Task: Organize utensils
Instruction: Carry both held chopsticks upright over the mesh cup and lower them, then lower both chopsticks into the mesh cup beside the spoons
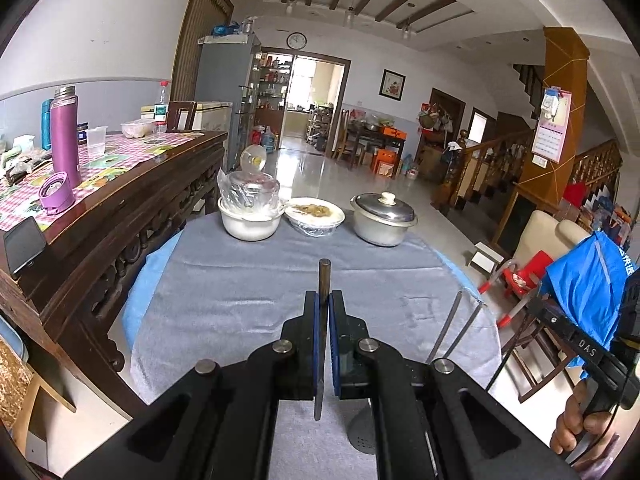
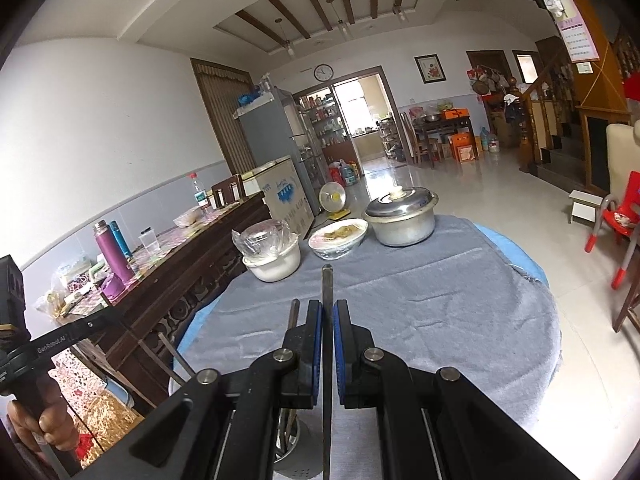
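Each gripper clenches one chopstick (image 1: 323, 300): left gripper (image 1: 323, 308), right gripper (image 2: 327, 316), both over the near grey cloth (image 1: 248, 280). A metal holder (image 2: 298, 452), near, holds more chopsticks. Far: one white bowl (image 1: 250, 226), one dish of food (image 1: 315, 214), one lidded pot (image 1: 382, 220).

"DAS", "GenRobot.AI" on tongs' handles (image 1: 586, 350) (image 2: 54, 345)

Daylight is coming in through the far doorway (image 1: 312, 92) and glaring off the glossy floor (image 1: 320, 172); the room is reading bright and even. Fisheye distortion is bending walls and ceiling beams, with black vignetting at the corners (both views). The near gripper bodies are looking slightly soft.
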Motion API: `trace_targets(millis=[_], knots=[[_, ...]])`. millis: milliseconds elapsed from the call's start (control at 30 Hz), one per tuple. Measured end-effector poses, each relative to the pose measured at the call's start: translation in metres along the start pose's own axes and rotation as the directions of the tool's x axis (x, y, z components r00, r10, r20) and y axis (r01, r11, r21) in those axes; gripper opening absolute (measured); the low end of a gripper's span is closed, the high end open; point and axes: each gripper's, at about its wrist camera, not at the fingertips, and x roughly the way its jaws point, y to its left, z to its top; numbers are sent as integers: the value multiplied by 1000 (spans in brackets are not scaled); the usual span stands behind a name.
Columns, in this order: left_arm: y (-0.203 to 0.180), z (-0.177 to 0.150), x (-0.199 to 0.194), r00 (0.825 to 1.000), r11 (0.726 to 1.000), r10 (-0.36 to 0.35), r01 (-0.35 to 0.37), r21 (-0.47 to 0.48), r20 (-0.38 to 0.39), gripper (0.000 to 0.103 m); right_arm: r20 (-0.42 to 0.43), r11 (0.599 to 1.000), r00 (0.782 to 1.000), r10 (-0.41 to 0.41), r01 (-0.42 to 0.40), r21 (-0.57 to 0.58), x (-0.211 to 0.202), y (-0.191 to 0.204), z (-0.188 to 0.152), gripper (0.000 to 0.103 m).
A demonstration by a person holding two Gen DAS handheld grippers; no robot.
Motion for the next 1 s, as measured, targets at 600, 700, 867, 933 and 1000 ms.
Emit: trace_targets(millis=[600,700,867,933,1000], knots=[[-17,14,-44,996,999,-47,45,29,73,5,55,999,997,50,-51,17,-15,8,3,7],[-20,17,-54,994,998,-62,59,39,88,5,72,998,996,60,-61,21,-18,11,5,7],[-26,20,-67,990,996,-81,76,54,114,5,101,997,992,75,-78,19,-23,17,11,7],[-28,21,-72,989,995,-88,82,60,122,5,110,996,990,84,-87,16,-25,20,15,7],[-31,24,-75,987,994,-96,88,64,128,5,118,996,989,91,-92,7,-26,24,18,7]])
